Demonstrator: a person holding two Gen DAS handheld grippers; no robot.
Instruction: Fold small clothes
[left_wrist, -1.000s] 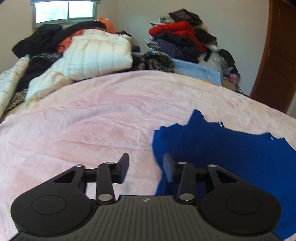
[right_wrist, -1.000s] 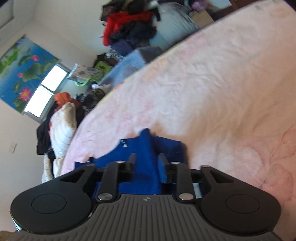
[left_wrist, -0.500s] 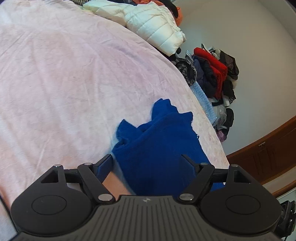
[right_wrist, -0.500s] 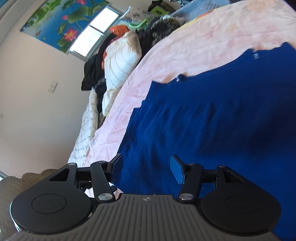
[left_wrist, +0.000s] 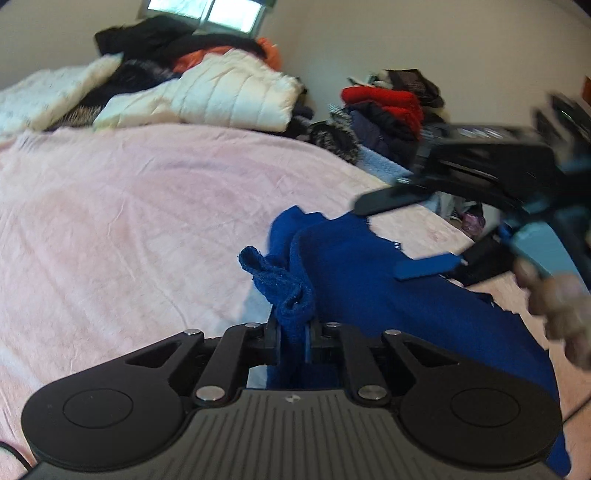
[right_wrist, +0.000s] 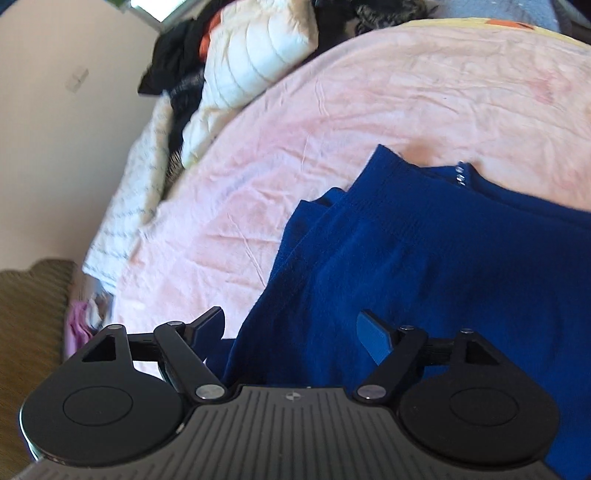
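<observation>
I see one blue knit garment (left_wrist: 406, 302) spread on the pink bedcover (left_wrist: 129, 221), partly doubled over itself with layered edges at its far end. One bunched corner stands lifted off the bed, pinched up at the near edge, while the rest lies fairly flat, slightly wrinkled

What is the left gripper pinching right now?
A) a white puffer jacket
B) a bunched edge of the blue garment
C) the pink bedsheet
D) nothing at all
B: in the left wrist view the left gripper has its jaws closed tight on a bunched edge of the blue garment.
</observation>
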